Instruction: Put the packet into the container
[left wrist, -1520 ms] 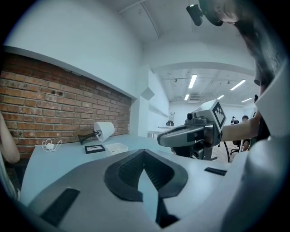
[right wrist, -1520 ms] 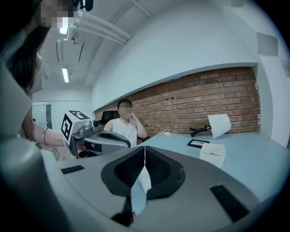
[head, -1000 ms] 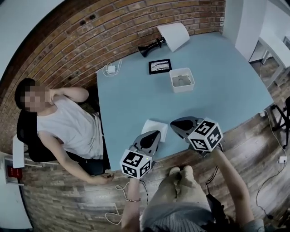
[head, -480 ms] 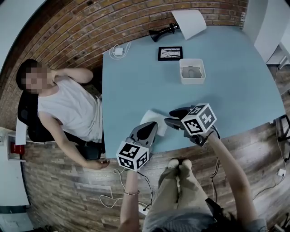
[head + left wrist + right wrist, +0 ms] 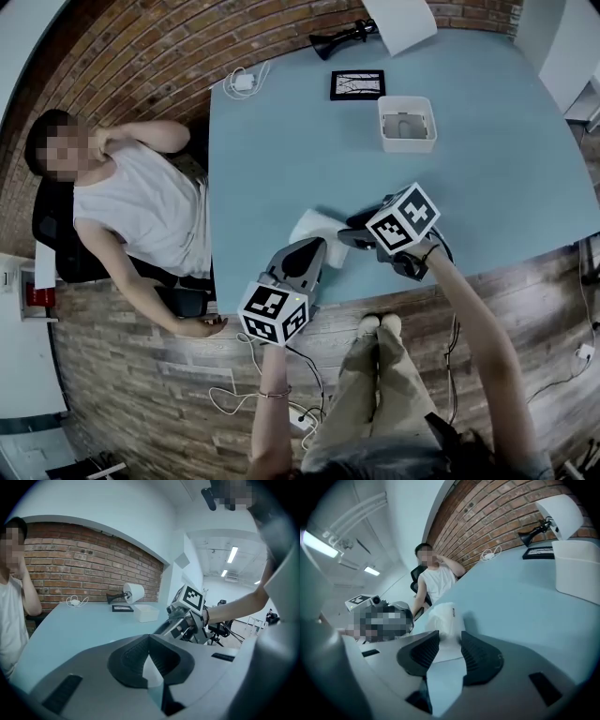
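Ana: Both claws have come down closer to the worktop (image 5: 281, 150) since a second ago; the right claw (image 5: 349, 236) has swung in from the side until its tips sit at the packet (image 5: 314, 225), and its jaws have just been opening.

Ben: How do they stand now?

Ana: Wide apart, nothing pinched; in the right gripper view the packet (image 5: 443, 618) lies straight ahead on the worktop, its near end just at the mouth of the right claw (image 5: 449, 634), the pads not pressing on it.

Ben: And the left claw (image 5: 149, 638)?

Ana: Tips together, empty; in the head view it sits just beside the packet's near edge, yet its own view shows no packet, only the right claw's body and the container (image 5: 146, 613) far off.

Ben: Which way does the packet run?

Ana: Seen from the right claw, its length seems to run away along the line the claw points; so the jaws would close across the narrower way; I'd judge a short push forward, then a squeeze.

Ben: The container?

Ana: White, open-topped, well apart from the packet, farther up the worktop (image 5: 409, 146); it lies on the right hand's side, so that hand looks better placed for the carry.
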`<move>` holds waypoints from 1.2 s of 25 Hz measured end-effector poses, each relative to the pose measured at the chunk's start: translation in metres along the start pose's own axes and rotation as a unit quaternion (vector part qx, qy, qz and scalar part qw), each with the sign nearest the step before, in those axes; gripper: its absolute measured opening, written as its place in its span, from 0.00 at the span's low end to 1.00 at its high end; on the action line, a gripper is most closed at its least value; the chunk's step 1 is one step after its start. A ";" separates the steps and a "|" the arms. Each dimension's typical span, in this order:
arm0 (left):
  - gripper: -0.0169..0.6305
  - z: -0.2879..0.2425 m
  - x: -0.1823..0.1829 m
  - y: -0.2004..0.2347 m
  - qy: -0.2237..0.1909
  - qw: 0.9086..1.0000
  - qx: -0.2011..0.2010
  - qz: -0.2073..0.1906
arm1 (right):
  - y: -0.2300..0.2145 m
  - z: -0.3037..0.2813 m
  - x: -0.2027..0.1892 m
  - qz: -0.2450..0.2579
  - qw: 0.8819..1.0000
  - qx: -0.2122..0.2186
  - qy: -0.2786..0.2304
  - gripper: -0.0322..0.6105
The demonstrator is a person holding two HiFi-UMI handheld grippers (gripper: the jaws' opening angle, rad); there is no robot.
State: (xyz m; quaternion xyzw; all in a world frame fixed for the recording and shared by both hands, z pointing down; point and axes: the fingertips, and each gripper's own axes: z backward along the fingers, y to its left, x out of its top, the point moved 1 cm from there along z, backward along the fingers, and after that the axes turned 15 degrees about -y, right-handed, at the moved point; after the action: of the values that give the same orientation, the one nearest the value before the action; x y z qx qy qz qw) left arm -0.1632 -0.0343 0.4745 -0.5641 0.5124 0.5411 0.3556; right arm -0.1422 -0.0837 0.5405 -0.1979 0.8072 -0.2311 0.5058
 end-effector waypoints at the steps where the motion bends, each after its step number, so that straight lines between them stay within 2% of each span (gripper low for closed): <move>1: 0.04 0.000 -0.001 0.000 0.000 1.000 0.000 0.001 | 0.000 0.000 0.000 0.003 1.000 0.004 0.003 0.28; 7: 0.04 0.000 -0.008 -0.001 0.001 1.000 0.005 0.005 | -0.001 0.001 0.002 0.004 1.000 -0.009 0.004 0.19; 11: 0.04 0.001 -0.007 -0.007 -0.003 1.000 0.005 0.006 | 0.002 0.003 0.001 0.005 1.000 -0.014 -0.007 0.16; 19: 0.04 0.008 0.006 -0.008 -0.019 1.000 0.006 -0.001 | 0.007 0.025 0.017 0.044 0.997 -0.042 -0.039 0.15; 22: 0.04 0.006 0.015 -0.011 -0.027 1.000 0.001 -0.005 | 0.008 0.042 0.027 0.044 0.996 -0.053 -0.060 0.15; 30: 0.04 -0.010 0.052 -0.033 -0.062 0.998 -0.018 -0.018 | 0.018 0.101 0.060 0.065 0.989 -0.080 -0.106 0.15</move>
State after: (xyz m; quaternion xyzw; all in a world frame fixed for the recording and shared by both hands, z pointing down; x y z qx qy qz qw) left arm -0.1351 -0.0467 0.4207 -0.5450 0.4690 0.5778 0.3862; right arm -0.0767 -0.1194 0.4484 -0.2086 0.7759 -0.1102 0.5850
